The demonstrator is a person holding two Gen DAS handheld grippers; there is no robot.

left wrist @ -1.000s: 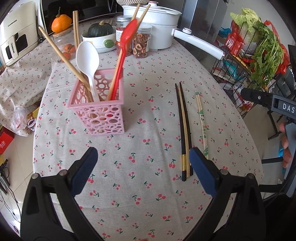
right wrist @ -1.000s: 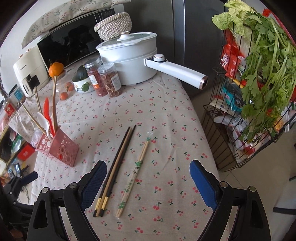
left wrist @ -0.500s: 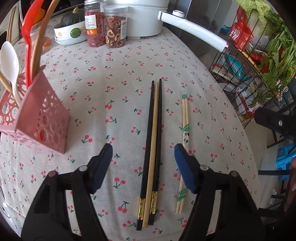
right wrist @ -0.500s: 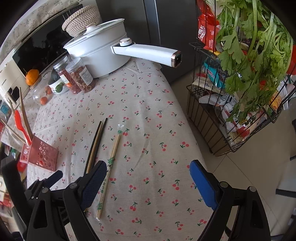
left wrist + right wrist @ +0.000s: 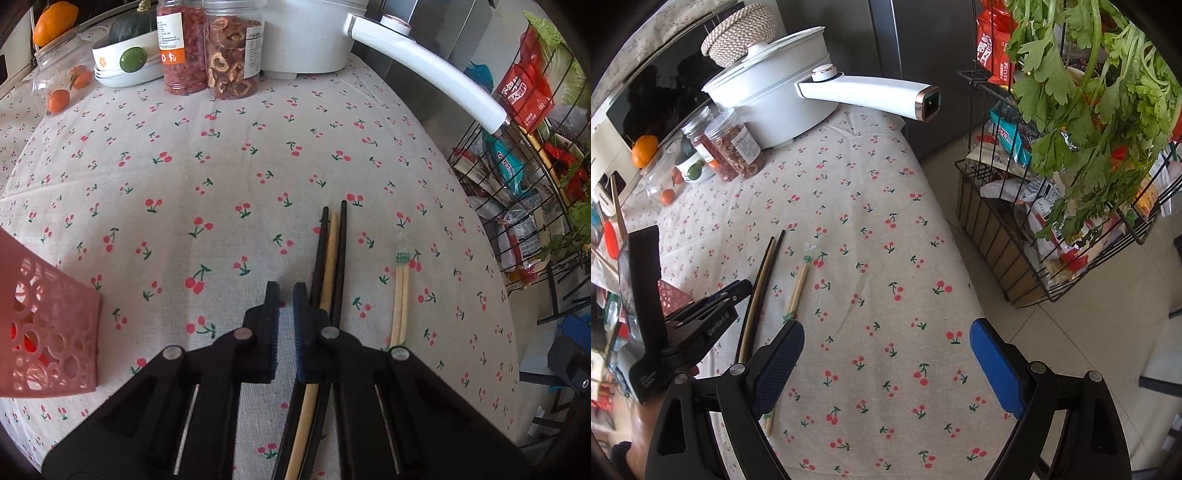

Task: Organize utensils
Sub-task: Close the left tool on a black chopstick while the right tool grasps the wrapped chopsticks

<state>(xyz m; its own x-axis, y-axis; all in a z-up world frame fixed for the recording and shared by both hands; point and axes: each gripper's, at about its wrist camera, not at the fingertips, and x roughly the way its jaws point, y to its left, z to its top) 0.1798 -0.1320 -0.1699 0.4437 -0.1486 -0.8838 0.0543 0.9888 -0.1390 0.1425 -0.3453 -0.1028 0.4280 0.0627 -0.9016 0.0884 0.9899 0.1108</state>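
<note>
While the left wrist view looks down on the cherry-print tablecloth, the left gripper sits low over it, jaws just drawn nearly together with only a thin slit and bare cloth between the pads. It grasps nothing. Three long chopsticks, two black with a pale one between, lie immediately right of it; the right finger overlaps them in the frame, contact unclear. A wrapped bamboo pair lies further right, parallel, apart. Pink perforated basket at the left edge. Two jars, a white pot with long handle and a green squash stand at the far side.

Right wrist view: right gripper hangs above the cloth's near edge, jaws spread wide, nothing between them. Its left finger overlaps the lower end of the wrapped pair. The dark chopsticks lie left of that, with the left gripper beside them. Wire rack with leafy greens stands off the table to the right.
</note>
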